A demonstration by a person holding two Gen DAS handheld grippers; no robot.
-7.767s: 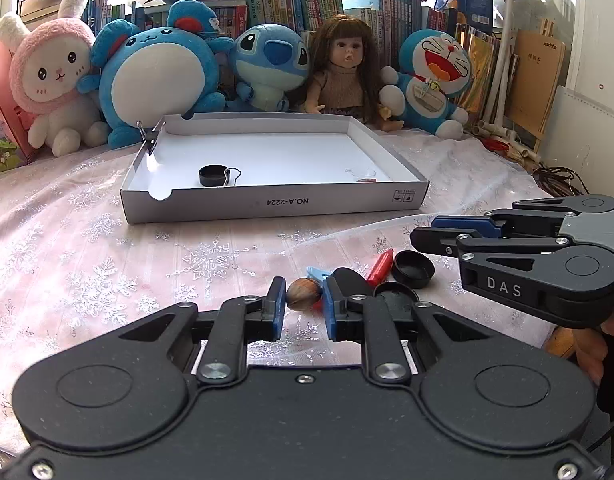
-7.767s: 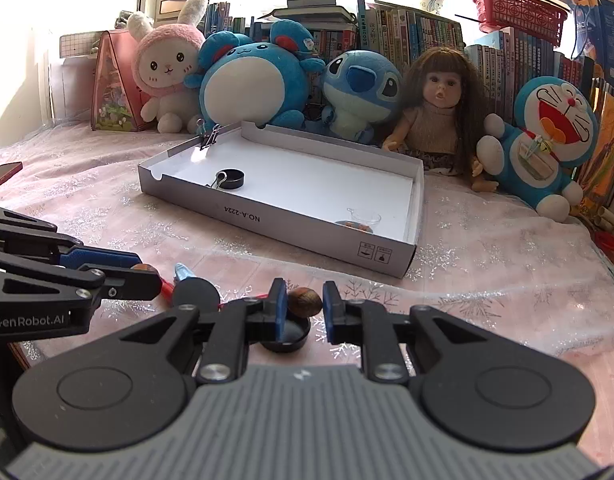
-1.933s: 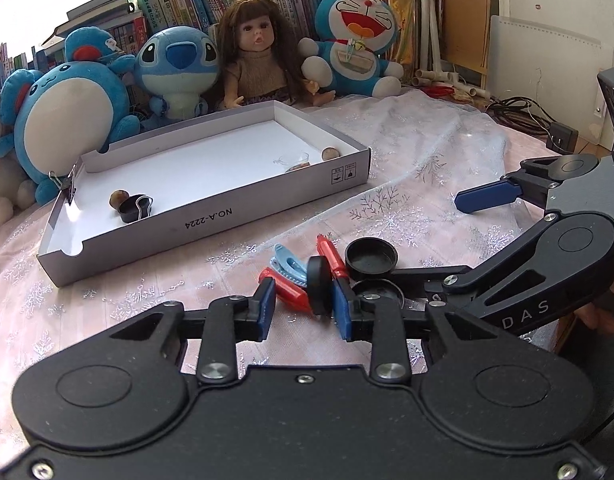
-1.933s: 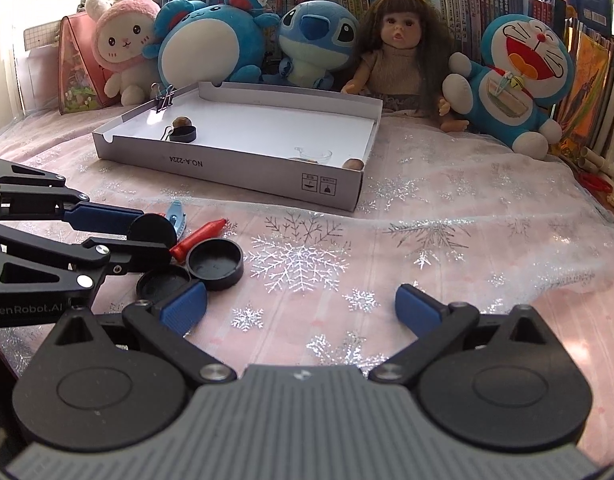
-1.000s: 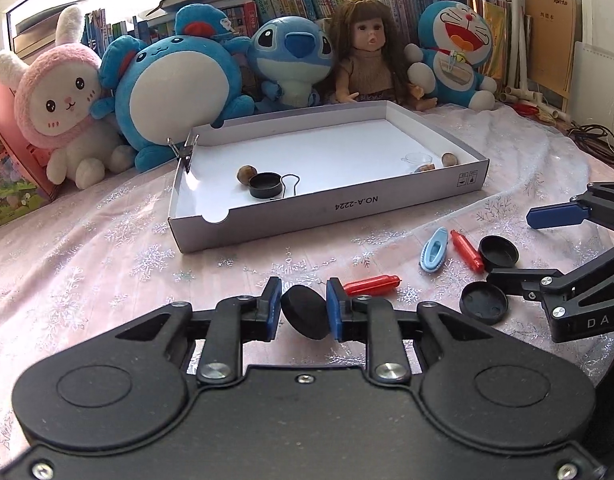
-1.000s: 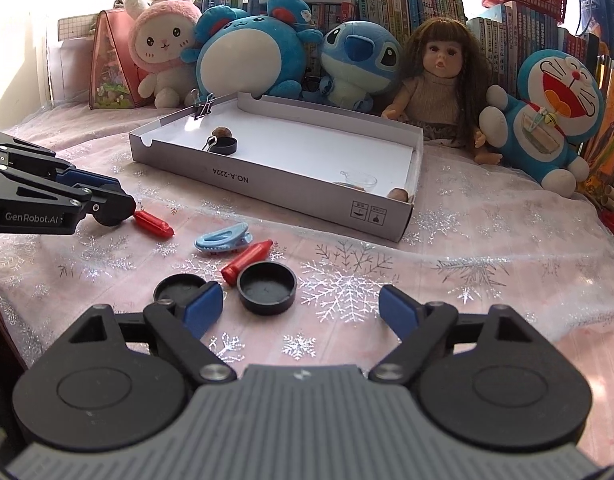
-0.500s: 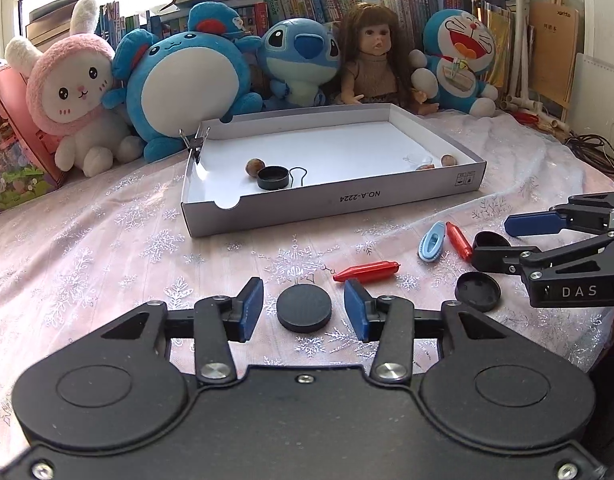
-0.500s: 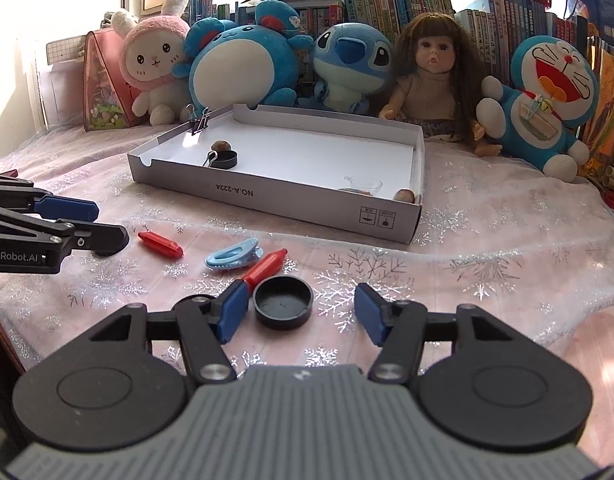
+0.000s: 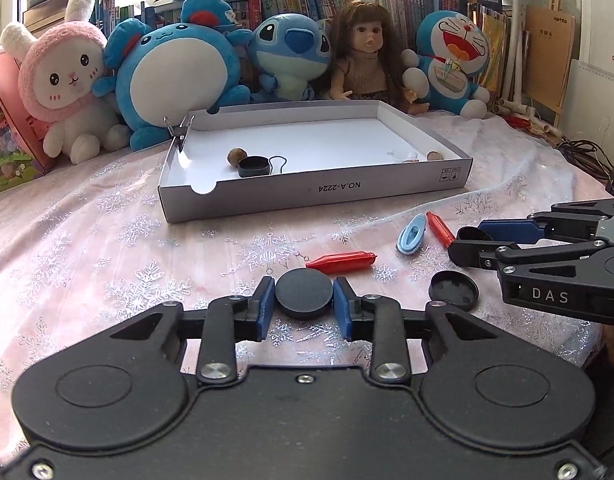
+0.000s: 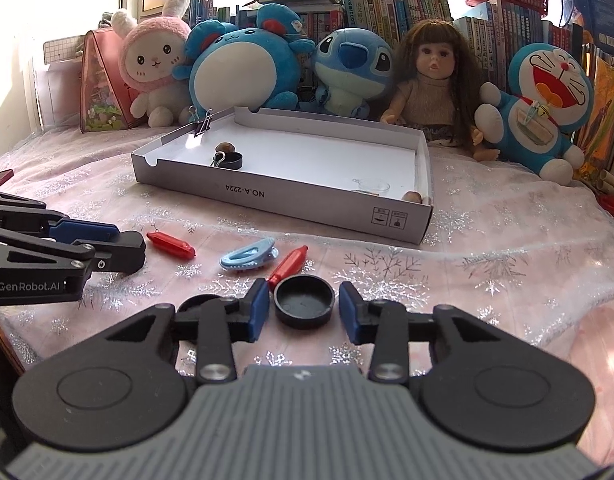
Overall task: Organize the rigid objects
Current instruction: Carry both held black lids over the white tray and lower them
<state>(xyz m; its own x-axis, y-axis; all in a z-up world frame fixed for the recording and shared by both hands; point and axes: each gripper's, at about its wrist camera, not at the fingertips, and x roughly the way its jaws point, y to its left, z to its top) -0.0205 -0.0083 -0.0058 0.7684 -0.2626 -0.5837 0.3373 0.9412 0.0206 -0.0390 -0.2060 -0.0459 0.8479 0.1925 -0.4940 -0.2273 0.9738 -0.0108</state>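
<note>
A flat black lid lies on the tablecloth between the pads of my left gripper, which touch or nearly touch its sides. My right gripper is open around a black cap, with gaps on both sides. Another black lid lies beside the right gripper. Two red pieces and a blue clip lie on the cloth. The white box tray holds a black cap, two nuts and a clear piece.
Plush toys and a doll line the back in front of books. A binder clip grips the tray's left corner. The table's front edge is close under both grippers.
My left gripper set the black lid flat on the cloth, opened, then narrowed around it. My right gripper narrowed from wide open and moved up to the black cap.
</note>
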